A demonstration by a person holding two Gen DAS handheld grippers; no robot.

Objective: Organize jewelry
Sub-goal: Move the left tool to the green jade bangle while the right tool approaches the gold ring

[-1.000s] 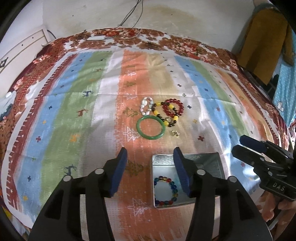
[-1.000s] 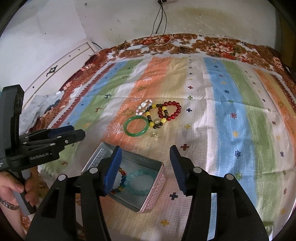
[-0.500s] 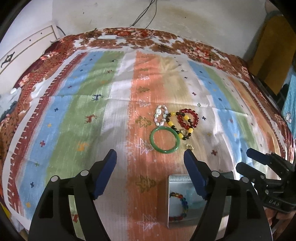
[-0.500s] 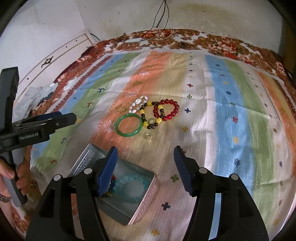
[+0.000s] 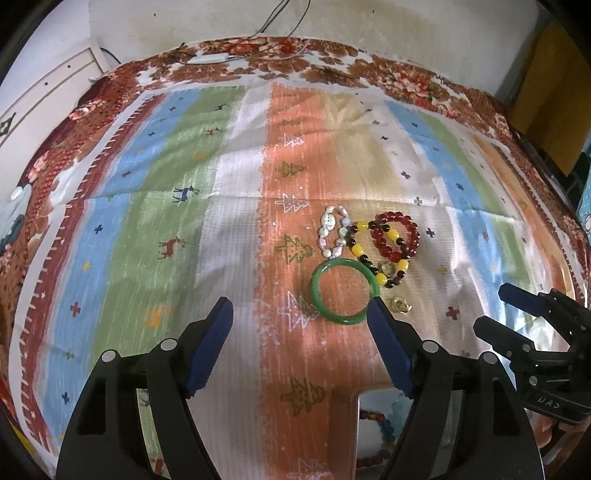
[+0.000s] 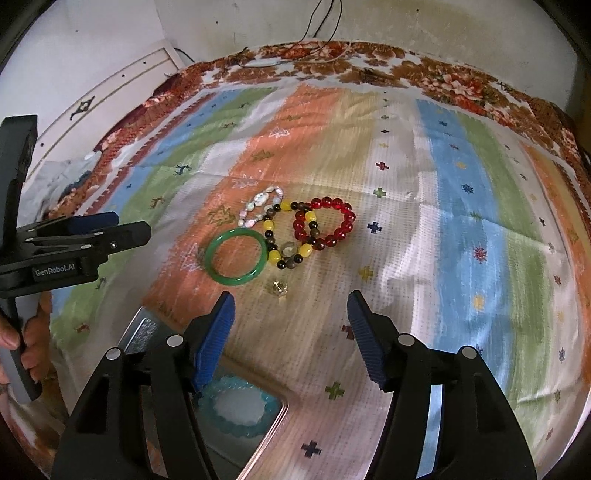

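Note:
A green bangle (image 5: pixel 344 291) (image 6: pixel 236 256) lies on the striped cloth beside a pearl bracelet (image 5: pixel 333 231) (image 6: pixel 259 205), a yellow-and-black bead bracelet (image 5: pixel 384 258) (image 6: pixel 286 236), a red bead bracelet (image 5: pixel 397 236) (image 6: pixel 327 226) and a small gold ring (image 5: pixel 400 305) (image 6: pixel 279 287). A metal tin (image 6: pixel 147 328) (image 5: pixel 364 435) nearer me holds a turquoise bracelet (image 6: pixel 240 408) and a multicoloured bead bracelet (image 5: pixel 376 417). My left gripper (image 5: pixel 301 314) is open and empty, just short of the bangle. My right gripper (image 6: pixel 290 308) is open and empty, just short of the ring.
The striped cloth (image 5: pixel 184 221) covers a bed with a floral border (image 5: pixel 332 66). A white wall and cables (image 5: pixel 280 22) lie beyond. The left gripper shows in the right wrist view (image 6: pixel 92 240); the right gripper shows in the left wrist view (image 5: pixel 517 321).
Both grippers have moved forward from over the tin toward the jewelry pile, and their jaws have opened wider. The tin has slid toward the bottom of both views.

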